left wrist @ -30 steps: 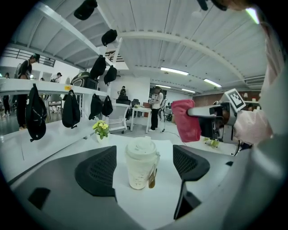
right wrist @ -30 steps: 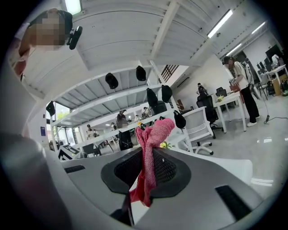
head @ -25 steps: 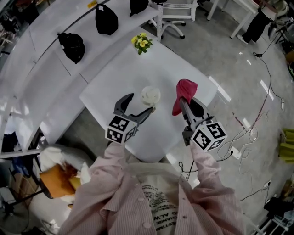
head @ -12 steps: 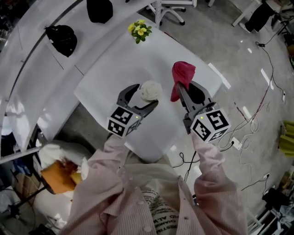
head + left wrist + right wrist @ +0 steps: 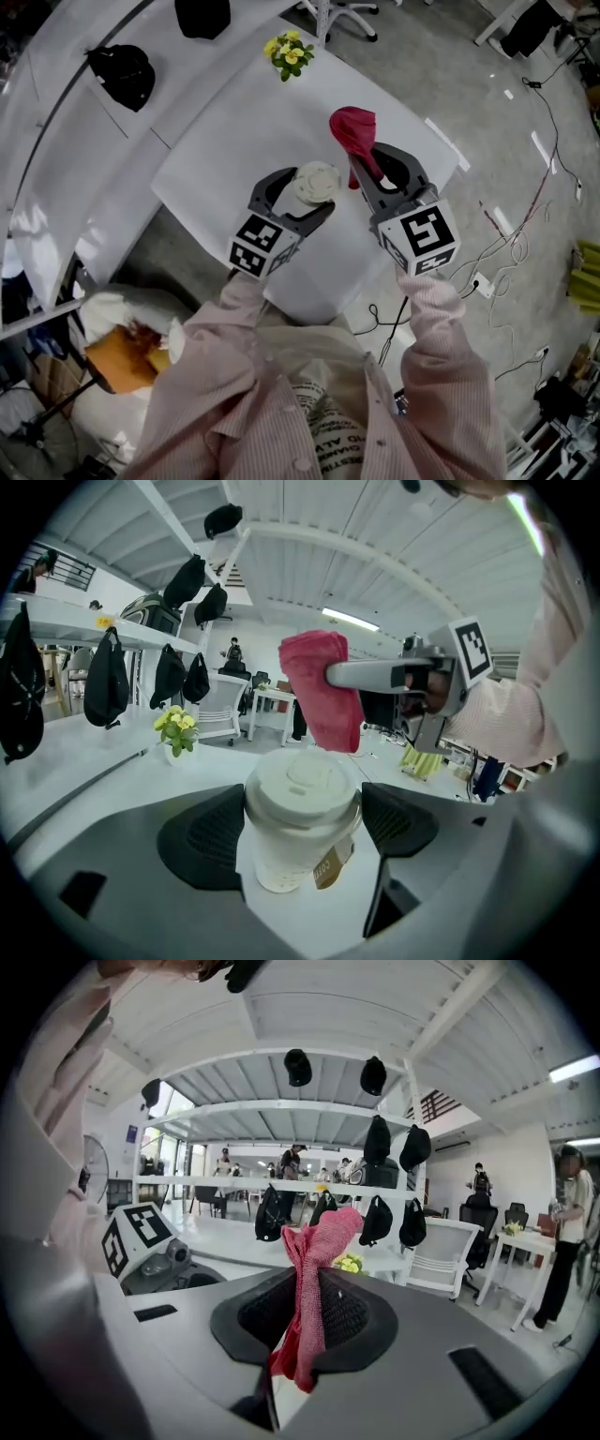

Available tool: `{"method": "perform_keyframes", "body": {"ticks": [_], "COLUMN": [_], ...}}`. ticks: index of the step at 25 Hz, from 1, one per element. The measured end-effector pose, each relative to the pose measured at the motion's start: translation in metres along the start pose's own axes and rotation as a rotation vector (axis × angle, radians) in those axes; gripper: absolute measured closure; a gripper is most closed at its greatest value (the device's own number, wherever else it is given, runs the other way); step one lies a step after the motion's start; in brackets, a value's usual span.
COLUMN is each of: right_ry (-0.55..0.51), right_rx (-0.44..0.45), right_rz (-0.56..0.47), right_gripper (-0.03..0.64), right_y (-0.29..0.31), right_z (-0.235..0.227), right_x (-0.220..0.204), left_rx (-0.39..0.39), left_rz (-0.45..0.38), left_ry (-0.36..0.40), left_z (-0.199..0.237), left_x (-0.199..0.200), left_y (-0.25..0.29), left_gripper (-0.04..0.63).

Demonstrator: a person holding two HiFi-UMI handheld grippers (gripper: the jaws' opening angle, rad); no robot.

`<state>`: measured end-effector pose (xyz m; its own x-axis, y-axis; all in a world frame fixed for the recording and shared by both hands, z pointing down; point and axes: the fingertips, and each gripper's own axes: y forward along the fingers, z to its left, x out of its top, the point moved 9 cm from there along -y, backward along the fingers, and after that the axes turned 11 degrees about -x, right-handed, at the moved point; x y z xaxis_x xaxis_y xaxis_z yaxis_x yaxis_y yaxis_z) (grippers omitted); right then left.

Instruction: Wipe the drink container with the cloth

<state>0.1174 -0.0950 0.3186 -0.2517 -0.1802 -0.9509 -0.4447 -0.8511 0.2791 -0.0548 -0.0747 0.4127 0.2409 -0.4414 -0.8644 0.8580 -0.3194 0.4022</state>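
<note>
Left gripper view: the left gripper (image 5: 300,829) clamps its ribbed black pads against a white paper cup (image 5: 302,789) with a domed plastic lid, over the white table (image 5: 234,141). Close by, the right gripper (image 5: 298,1312) pinches a bunched, nubbly red cloth (image 5: 323,1237).

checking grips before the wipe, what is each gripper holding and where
Left gripper: paper cup, gripped at its sides just under the lid. Right gripper: red cloth, pinched near its lower end.
</note>
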Motion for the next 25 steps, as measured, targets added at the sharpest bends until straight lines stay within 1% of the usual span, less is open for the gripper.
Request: {"method": "perform_keyframes", "body": {"ticks": [4, 9, 13, 18, 25], "right_ry": [-0.136, -0.323, -0.428, -0.493, -0.491], "right_rx": [0.027, 0.093, 0.157, 0.23, 0.286], "right_rz": [0.017, 0.042, 0.081, 0.138, 0.207], "right_gripper": [0.572, 0.572, 0.572, 0.572, 0.572], "right_y": [0.015, 0.035, 0.045, 0.05, 0.052], "right_z": [0.015, 0.035, 0.049, 0.062, 0.071], "right_x": [0.007, 0.009, 0.004, -0.004, -0.015], "left_rx": [-0.014, -0.031, -0.043, -0.051, -0.056], "left_rz": [-0.006, -0.023, -0.028, -0.025, -0.025], "left_ry": [0.007, 0.019, 0.018, 0.015, 0.016], "left_z": [0.002, 0.005, 0.006, 0.006, 0.007], "left_x": [-0.001, -0.003, -0.001, 0.001, -0.001], "left_y": [-0.001, -0.002, -0.003, -0.005, -0.005], "left_gripper": [0.219, 0.219, 0.219, 0.219, 0.219]}}
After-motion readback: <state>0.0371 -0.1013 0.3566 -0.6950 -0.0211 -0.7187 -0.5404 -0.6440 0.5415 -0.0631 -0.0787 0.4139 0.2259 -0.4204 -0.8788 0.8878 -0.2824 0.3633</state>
